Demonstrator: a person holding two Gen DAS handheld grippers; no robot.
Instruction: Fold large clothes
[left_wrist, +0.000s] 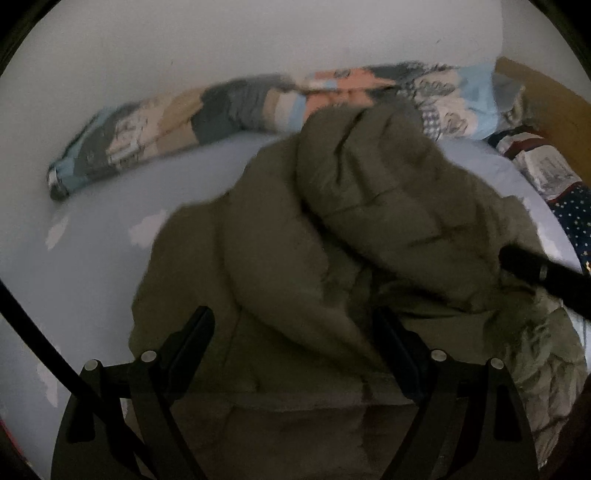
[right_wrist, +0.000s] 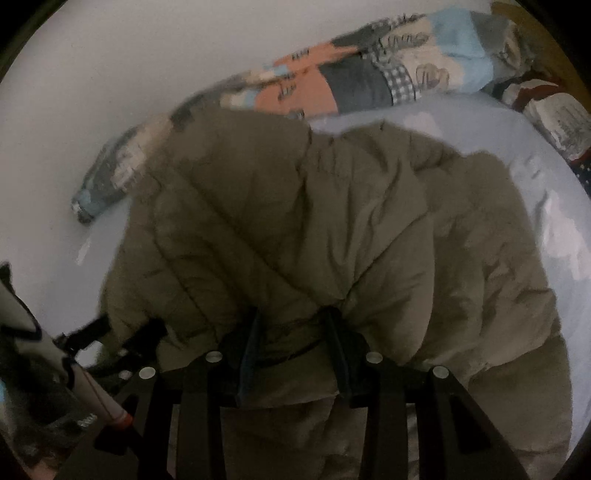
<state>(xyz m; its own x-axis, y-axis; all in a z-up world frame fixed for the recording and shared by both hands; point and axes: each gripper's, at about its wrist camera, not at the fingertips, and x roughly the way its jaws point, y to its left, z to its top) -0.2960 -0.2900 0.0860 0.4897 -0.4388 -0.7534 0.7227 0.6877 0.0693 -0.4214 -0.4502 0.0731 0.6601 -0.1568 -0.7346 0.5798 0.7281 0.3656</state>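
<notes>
Olive padded jacket (right_wrist: 295, 221) mid-fold on pale-blue bed (left_wrist: 92, 258): right gripper (right_wrist: 291, 328) clamped on bunched fabric, left gripper (left_wrist: 295, 325) spread wide, ungripping; next, probably a second grip.

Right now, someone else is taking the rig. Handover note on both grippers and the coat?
Right gripper: fingers closed on a bunched fold of the olive padded coat, holding it.
Left gripper: fingers wide apart over the coat's near part; no grip visible.
Coat: crumpled in a heap on the pale blue bed sheet, in front of the rolled patchwork quilt along the wall.
Done: one grasp taken; no neat fold visible.
Left: spread the coat flat, fold sleeves in, fold the body.
</notes>
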